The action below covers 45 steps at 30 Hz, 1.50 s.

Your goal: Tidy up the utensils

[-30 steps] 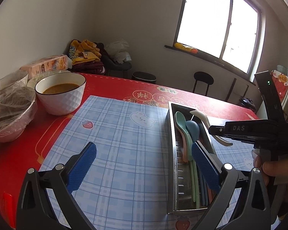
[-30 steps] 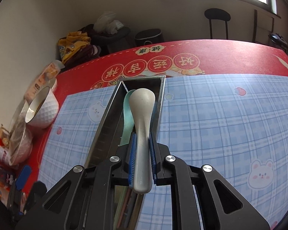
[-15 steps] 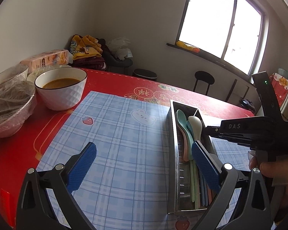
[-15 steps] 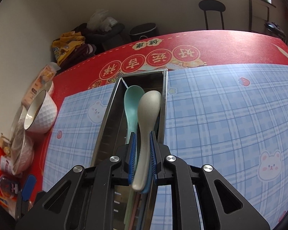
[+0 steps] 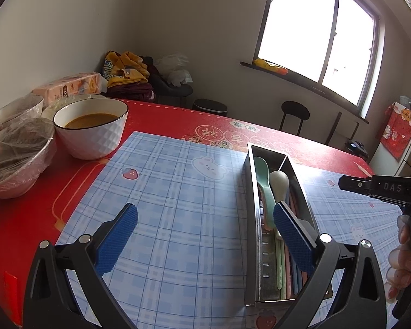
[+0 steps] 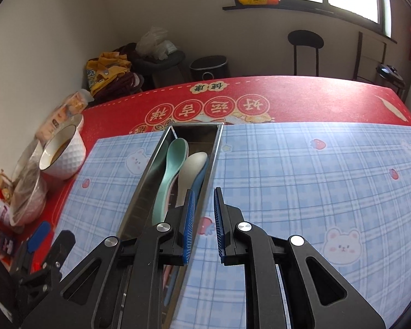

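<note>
Blue plaid mat (image 6: 287, 164) carries a steel utensil tray (image 6: 150, 164) holding a beige spoon (image 6: 190, 170) and green spoon (image 6: 172, 161). Right gripper (image 6: 204, 219) slightly parted, empty; left gripper (image 5: 202, 235) spread wide.

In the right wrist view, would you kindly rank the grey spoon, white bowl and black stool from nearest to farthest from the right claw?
From the right claw:
1. Grey spoon, just ahead in the tray.
2. White bowl, far left.
3. Black stool, beyond the table.
</note>
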Tool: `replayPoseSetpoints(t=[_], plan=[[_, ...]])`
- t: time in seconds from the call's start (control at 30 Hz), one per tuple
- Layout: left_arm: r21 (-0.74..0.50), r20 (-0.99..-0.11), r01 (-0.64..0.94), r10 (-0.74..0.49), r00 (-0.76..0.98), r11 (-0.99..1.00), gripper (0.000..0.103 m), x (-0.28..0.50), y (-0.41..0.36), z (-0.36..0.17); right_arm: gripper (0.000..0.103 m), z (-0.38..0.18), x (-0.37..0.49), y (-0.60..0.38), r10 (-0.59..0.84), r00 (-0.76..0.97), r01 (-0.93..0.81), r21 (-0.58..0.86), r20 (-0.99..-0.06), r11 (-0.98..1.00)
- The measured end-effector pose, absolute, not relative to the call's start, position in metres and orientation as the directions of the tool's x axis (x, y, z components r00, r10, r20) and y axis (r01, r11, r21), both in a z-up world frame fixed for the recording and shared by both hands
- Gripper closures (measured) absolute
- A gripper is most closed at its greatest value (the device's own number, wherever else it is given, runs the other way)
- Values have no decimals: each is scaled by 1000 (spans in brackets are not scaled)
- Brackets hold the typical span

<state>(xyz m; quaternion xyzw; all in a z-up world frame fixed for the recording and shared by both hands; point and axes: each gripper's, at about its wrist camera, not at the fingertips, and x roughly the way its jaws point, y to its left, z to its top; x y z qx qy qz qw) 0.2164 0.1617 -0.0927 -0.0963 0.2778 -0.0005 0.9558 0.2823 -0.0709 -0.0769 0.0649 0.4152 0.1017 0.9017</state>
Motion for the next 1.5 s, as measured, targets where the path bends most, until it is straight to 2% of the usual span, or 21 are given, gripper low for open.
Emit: replayPoseSetpoints(t=[0.27,0.37,0.4,0.43,0.47,0.6,0.67,0.7,0.83,1.07,1.5], plan=[[-141,-501,-52,-26,865,989,6,209,153,-77,88,-55,238,-128,202,700,-134,153,-685,979],[-115,-479,-36,-24,878,993,6,200,145,-64,82,-48,223,-150,188,723,-133,133,-664,982],[-103,-472,-28,-24,881,994,6,196,141,-59,73,-46,217,-156,181,734,-132,125,-655,983],[-89,-463,-21,-23,886,996,6,192,138,-54,59,-44,211,-162,173,746,-130,114,-644,985],[-75,-453,-16,-19,891,997,6,188,134,-50,52,-40,205,-168,171,758,-133,108,-630,985],[-17,-409,-13,5,912,1000,6,168,119,-30,30,-27,182,-187,175,796,-147,96,-579,984],[7,-386,-10,12,922,1000,6,159,112,-21,24,-20,170,-194,190,813,-160,103,-551,982],[17,-372,-13,18,928,1000,6,153,108,-16,16,-17,163,-196,194,821,-164,102,-537,981],[45,-301,7,6,954,999,6,131,92,0,16,-5,137,-203,181,867,-159,88,-464,983],[71,-256,32,-13,966,997,6,103,68,18,16,8,107,-206,188,901,-170,81,-392,982],[98,-220,83,-59,974,992,6,70,43,27,16,10,74,-216,170,920,-149,86,-353,985]])
